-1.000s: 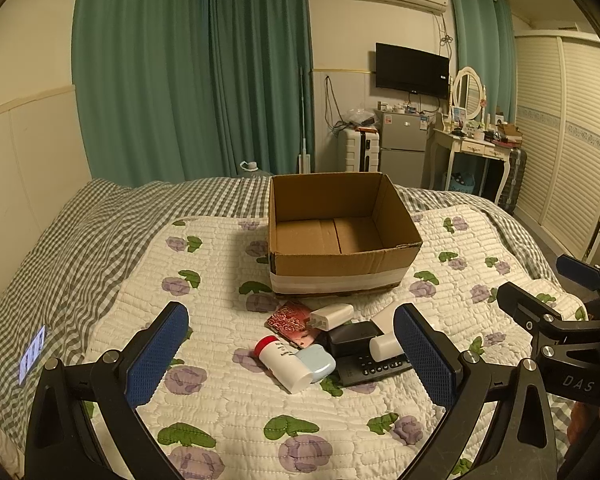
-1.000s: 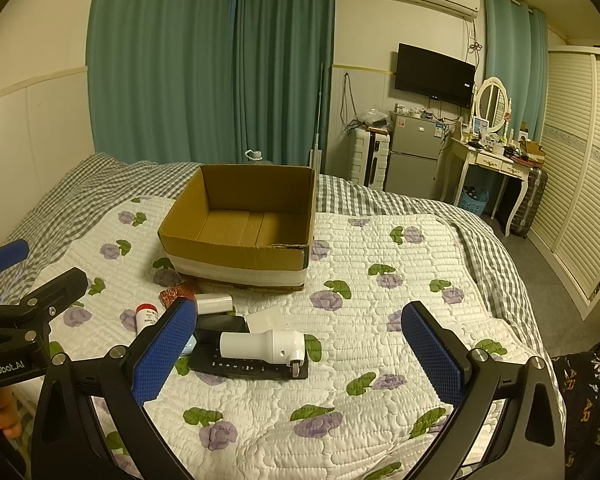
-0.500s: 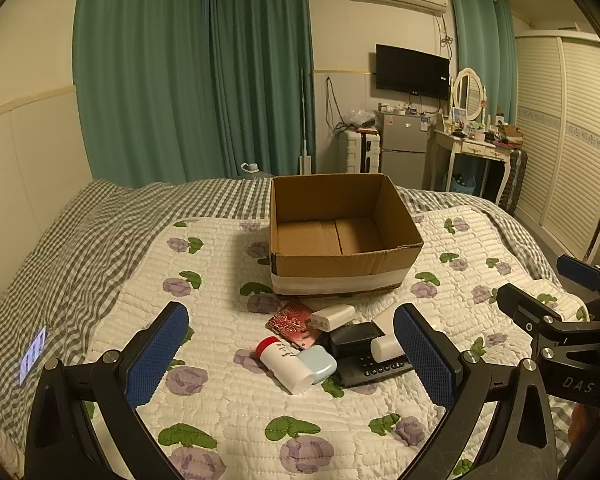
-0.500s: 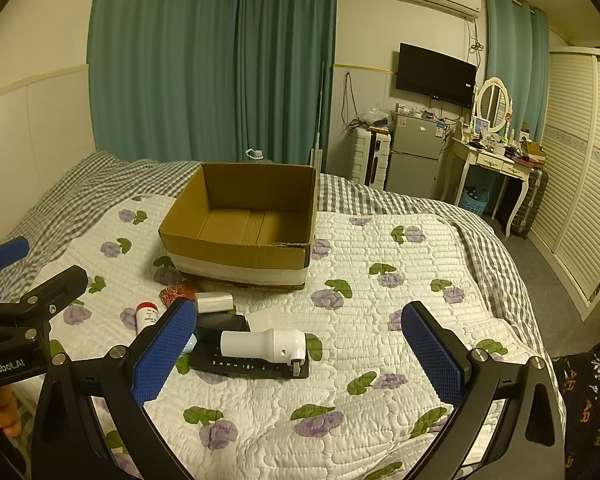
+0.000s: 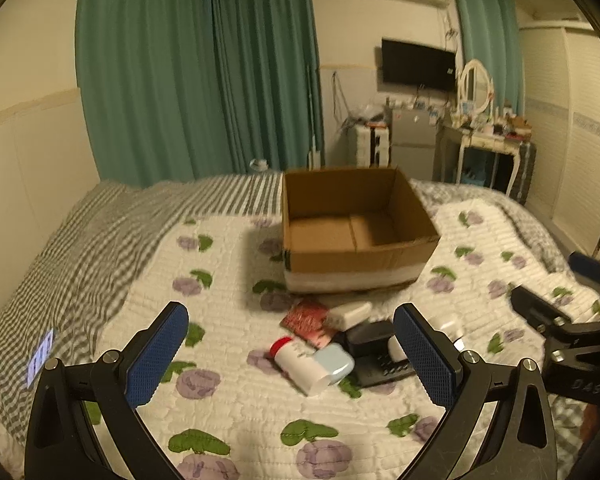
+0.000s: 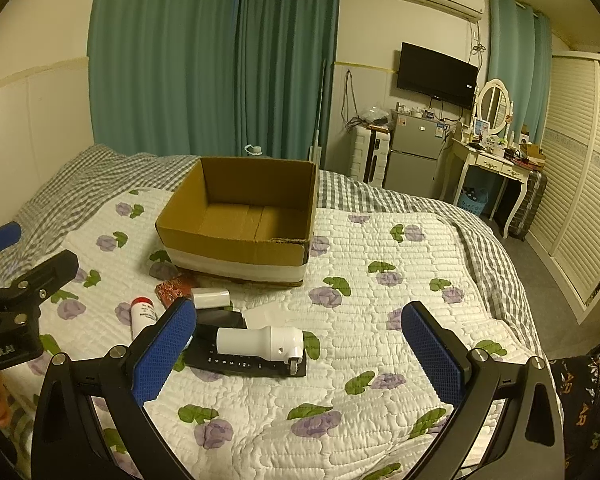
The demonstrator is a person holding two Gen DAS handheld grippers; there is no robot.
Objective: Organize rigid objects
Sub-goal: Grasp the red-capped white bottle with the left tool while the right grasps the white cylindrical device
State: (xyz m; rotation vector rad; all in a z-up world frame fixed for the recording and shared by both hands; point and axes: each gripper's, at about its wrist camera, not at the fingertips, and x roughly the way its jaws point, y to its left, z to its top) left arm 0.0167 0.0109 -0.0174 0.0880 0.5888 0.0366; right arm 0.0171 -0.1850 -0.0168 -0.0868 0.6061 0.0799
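- Right now we are looking at a cardboard box (image 6: 240, 220) sitting open and upright on the floral quilt (image 6: 380, 320), nothing showing inside it.
- Just in front of it, small items are lying clustered: a red packet (image 5: 308, 318), a red-capped bottle (image 5: 298, 366), a pale blue case (image 5: 334, 364), and a white handheld device (image 6: 260, 341) resting on a black remote (image 6: 248, 364).
- We are holding our left gripper (image 5: 290, 356) spread wide above the cluster, grasping nothing.
- We are keeping our right gripper (image 6: 300, 354) likewise released, hovering near the remote.
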